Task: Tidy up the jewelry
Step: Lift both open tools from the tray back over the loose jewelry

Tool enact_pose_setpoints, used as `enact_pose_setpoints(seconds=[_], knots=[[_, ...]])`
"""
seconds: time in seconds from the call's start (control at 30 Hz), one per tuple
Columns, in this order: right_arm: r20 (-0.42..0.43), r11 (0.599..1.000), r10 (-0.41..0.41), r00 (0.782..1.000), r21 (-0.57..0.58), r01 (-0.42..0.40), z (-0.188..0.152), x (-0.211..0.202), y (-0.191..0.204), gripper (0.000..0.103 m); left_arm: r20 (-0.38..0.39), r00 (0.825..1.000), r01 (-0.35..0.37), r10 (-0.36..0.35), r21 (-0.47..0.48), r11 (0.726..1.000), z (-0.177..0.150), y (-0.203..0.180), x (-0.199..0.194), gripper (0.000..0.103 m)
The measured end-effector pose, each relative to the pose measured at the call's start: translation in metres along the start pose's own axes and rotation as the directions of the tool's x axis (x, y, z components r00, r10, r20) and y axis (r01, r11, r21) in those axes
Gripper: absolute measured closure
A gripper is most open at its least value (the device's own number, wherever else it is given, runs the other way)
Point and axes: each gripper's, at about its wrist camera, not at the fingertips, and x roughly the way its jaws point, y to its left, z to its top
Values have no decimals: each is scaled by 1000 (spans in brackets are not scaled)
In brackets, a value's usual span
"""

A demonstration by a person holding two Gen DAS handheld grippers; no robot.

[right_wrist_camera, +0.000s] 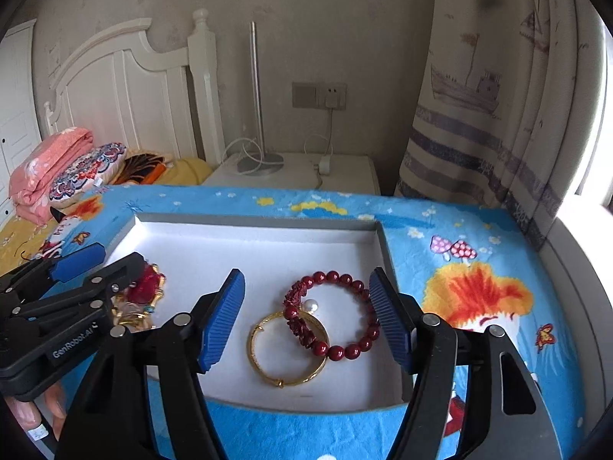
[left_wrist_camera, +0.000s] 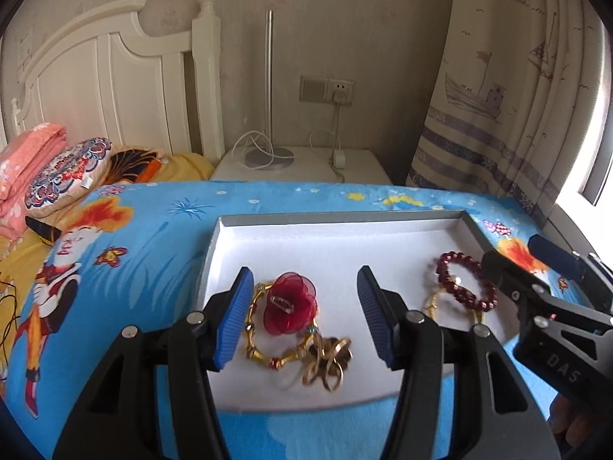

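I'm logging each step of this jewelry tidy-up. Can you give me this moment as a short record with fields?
surface: blue cartoon blanket on a bed
container: shallow white-lined tray
tray left side: red fabric flower on a gold link bracelet, gold rings beside it
tray right side: red bead bracelet overlapping a gold bangle
left gripper: open above the flower pile, holding nothing
right gripper: open above the bead bracelet, holding nothing
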Motion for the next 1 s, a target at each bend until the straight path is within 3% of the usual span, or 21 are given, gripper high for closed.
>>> enact_pose_setpoints(seconds=[0.23,0.53,1.0], knots=[[48,1000,-2,999,25,0,-18,-46,-8,33,22,1000,-20,20,-16,1000,-26,10,-46,49],[22,999,4,1000,36,-5,-65,-83,-7,33,34,999,-26,26,-19,999,-65,13,-102,49],[-9,999,21,1000,46,-20,-145,-155,-3,29,-38,999,8,-8,2,1000,-151,7,-165,49]])
